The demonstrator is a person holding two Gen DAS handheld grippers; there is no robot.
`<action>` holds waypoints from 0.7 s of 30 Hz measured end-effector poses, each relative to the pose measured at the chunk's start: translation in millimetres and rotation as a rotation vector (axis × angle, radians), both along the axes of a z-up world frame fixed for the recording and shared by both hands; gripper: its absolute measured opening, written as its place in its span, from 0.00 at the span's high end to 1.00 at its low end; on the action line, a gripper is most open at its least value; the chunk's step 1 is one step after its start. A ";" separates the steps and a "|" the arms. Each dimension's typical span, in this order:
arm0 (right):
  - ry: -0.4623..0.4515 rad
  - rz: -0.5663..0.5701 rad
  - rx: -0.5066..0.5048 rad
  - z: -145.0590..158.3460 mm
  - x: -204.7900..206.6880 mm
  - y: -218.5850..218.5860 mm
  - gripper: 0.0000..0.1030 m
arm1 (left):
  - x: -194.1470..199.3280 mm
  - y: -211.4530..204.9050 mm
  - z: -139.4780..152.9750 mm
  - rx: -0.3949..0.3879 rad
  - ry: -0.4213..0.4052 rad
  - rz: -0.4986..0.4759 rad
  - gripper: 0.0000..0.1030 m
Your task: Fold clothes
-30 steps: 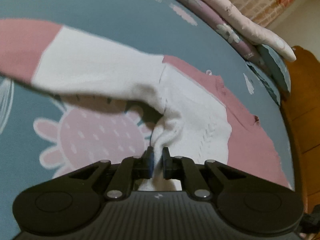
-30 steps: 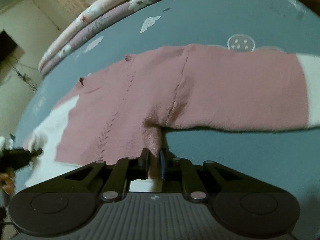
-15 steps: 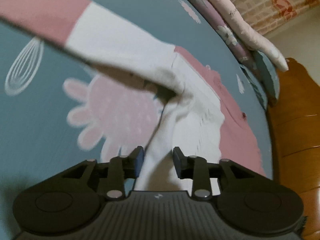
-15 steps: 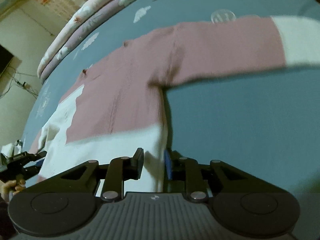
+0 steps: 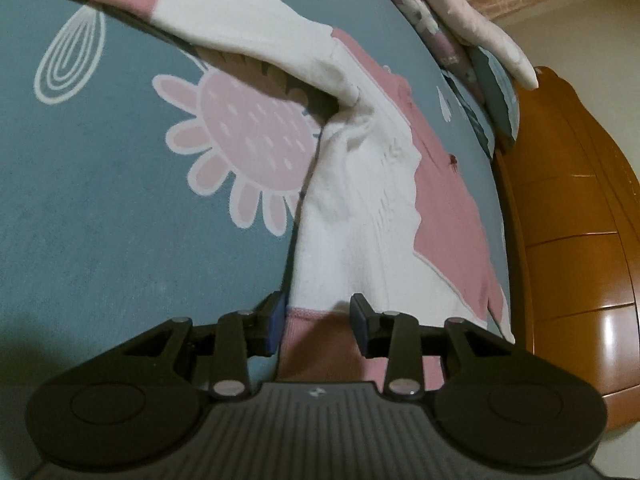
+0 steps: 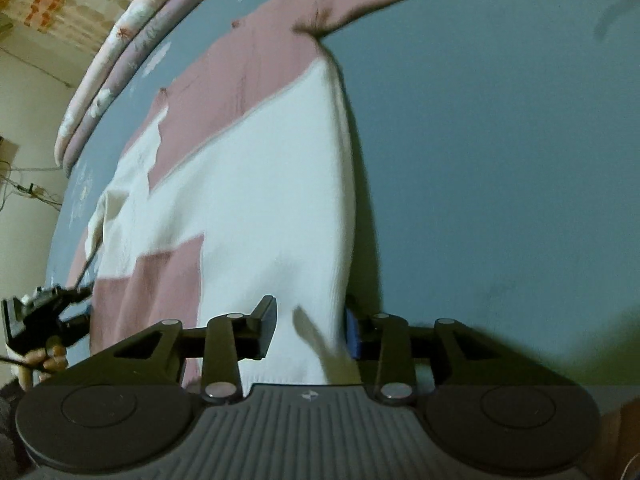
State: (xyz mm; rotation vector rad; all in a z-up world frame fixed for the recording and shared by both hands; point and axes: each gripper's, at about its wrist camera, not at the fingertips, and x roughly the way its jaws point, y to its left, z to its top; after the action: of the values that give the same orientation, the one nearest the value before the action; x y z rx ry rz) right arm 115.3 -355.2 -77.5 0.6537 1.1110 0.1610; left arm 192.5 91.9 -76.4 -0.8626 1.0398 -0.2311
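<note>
Lying flat on the blue bedspread (image 5: pixel 100 220), the pink-and-white sweater (image 5: pixel 360 216) has its hem between both pairs of tongs. The left gripper (image 5: pixel 318 322) has just been opening, its jaws parted and off the cloth. The right gripper (image 6: pixel 308 330) likewise has spread, fabric loose between. Farther off, a sleeve (image 5: pixel 208 12) stretches sideways; folded quilts (image 5: pixel 460 12) line the bed's far edge.

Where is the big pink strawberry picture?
In the left wrist view, the strawberry print is on the teal bedsheet, left of the sweater, under its sleeve.
</note>
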 end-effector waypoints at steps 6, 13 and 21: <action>0.008 0.079 -0.181 15.4 2.0 22.6 0.91 | 0.6 0.6 2.1 0.015 -0.016 -0.037 0.66; 0.011 0.084 -0.292 34.8 8.6 -6.1 0.91 | -7.9 1.6 5.8 0.020 -0.015 -0.062 0.59; 0.027 0.132 -0.309 23.6 17.4 -0.9 0.90 | -20.1 -20.8 19.1 0.165 -0.066 -0.100 0.59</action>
State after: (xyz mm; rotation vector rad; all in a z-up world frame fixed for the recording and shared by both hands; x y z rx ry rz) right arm 132.7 -356.1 -53.9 0.3081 1.1761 0.0912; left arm 172.4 71.1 -57.4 -0.6505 1.0264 -0.2526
